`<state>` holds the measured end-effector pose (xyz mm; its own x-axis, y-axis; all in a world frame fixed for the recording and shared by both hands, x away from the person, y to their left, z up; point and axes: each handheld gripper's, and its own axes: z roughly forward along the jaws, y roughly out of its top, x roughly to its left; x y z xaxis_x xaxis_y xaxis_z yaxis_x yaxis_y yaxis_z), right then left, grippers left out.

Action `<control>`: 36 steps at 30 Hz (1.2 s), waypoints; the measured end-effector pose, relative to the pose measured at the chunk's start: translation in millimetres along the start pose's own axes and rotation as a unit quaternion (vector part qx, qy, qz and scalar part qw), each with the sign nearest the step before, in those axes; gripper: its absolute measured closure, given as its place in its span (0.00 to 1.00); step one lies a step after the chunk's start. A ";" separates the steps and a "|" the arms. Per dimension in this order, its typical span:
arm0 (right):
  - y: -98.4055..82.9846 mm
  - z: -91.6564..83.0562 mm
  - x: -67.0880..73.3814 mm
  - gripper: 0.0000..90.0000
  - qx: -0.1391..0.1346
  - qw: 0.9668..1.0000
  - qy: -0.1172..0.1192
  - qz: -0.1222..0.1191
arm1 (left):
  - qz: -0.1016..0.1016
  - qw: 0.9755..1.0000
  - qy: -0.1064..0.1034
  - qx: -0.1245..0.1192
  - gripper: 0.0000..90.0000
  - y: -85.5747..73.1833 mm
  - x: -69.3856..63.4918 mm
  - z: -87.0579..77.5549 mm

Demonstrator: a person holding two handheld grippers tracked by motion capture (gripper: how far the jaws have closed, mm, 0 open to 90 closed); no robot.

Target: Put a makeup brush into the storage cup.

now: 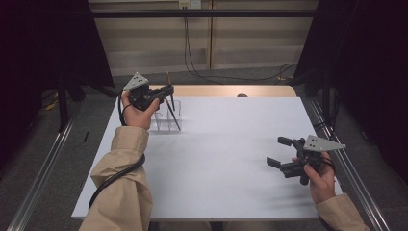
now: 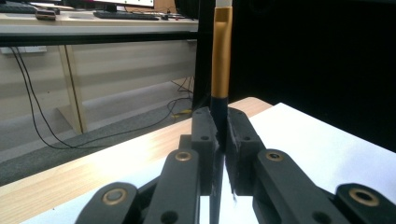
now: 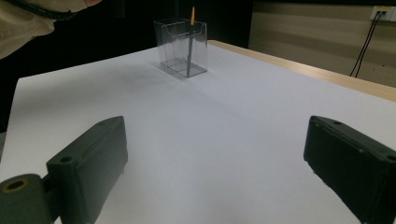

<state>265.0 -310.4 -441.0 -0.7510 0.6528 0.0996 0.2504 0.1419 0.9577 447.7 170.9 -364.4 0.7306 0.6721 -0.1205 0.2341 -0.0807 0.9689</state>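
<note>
The white table (image 1: 231, 159) carries a clear plastic holder (image 3: 183, 46) directly below the left gripper (image 1: 169, 94), well apart from the right gripper (image 1: 279, 151). The left gripper's jaws are clamped on a black-and-gold pen (image 2: 221, 70), which stands upright between them. The right gripper's jaws stand wide apart over bare table, holding nothing. To seat the pen well, keep it vertical and lower it straight into one compartment. Which compartment its tip sits over is hard to tell through the clear walls.
</note>
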 end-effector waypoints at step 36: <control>0.9 -0.1 1.2 0.06 -0.004 1.000 0.001 -0.001 | 0.017 0.999 0.047 0.015 0.92 -25.7 6.4 6.9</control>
<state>264.2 -309.5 -440.0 -0.7527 0.6509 0.0987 0.2443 0.1369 0.9600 450.8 172.1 -391.6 0.6748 0.7350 -0.0661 0.2309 -0.1252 0.9649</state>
